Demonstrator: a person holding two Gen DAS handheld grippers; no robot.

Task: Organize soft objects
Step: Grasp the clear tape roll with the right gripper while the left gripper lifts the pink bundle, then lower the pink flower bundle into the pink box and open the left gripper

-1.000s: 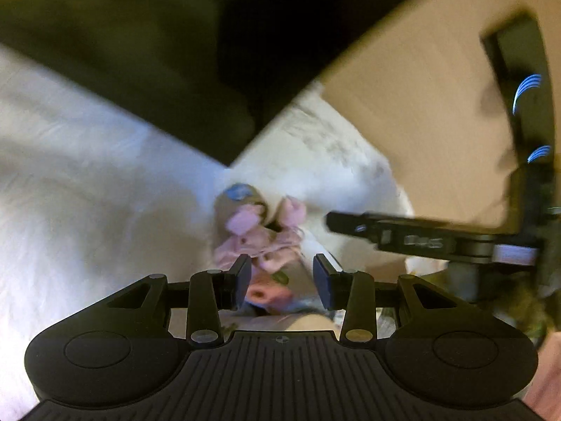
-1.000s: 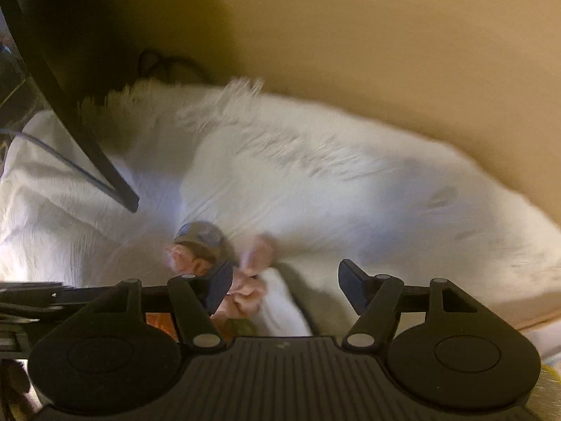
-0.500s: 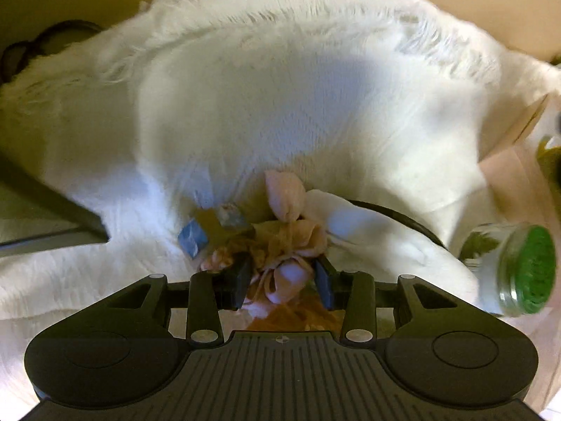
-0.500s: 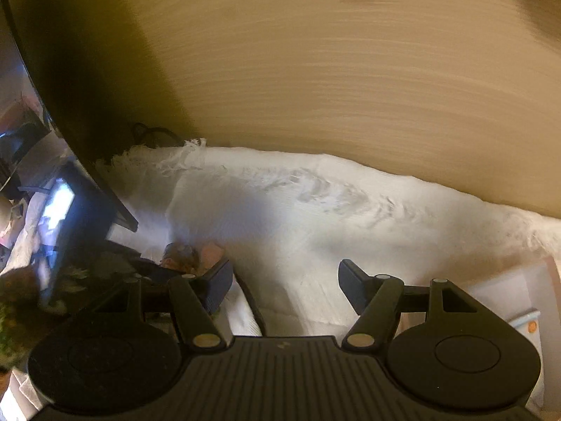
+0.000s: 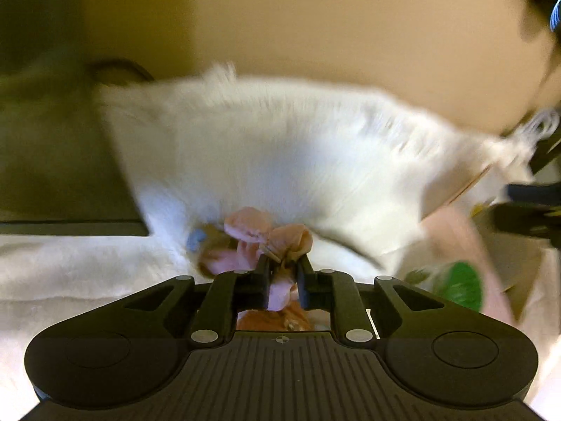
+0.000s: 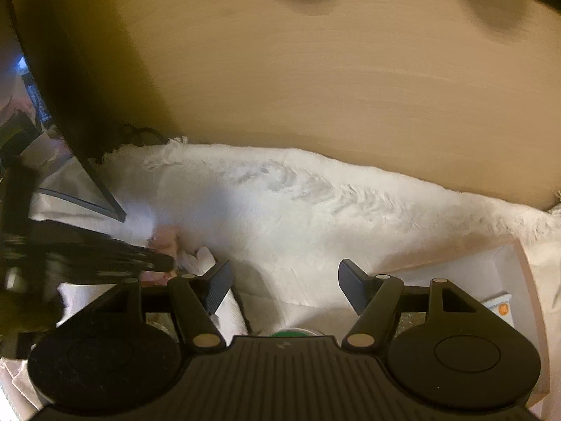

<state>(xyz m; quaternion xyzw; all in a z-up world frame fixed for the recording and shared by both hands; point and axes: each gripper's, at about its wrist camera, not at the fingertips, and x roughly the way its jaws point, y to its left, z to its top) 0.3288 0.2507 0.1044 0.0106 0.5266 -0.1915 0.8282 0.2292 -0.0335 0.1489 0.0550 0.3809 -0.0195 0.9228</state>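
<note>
A small pink soft toy [image 5: 263, 242] with a blue patch lies on a white fringed cloth [image 5: 298, 161]. My left gripper [image 5: 283, 266] is shut on the pink toy, its jaws pinching the toy's middle. The view is motion-blurred. In the right wrist view the toy [image 6: 164, 240] shows as a pink bit beside the dark left gripper body [image 6: 87, 256]. My right gripper [image 6: 284, 277] is open and empty, above the white cloth [image 6: 315, 210], to the right of the toy.
A jar with a green lid [image 5: 459, 286] stands at the right; its lid [image 6: 291, 333] peeks out under my right gripper. A beige wall [image 6: 315, 70] is behind the cloth. A dark monitor [image 6: 52, 122] stands left. A white box [image 6: 498, 291] is at right.
My left gripper's jaws have closed from a wide gap onto the pink toy. Both views have tilted up toward the wall. The right gripper stays open.
</note>
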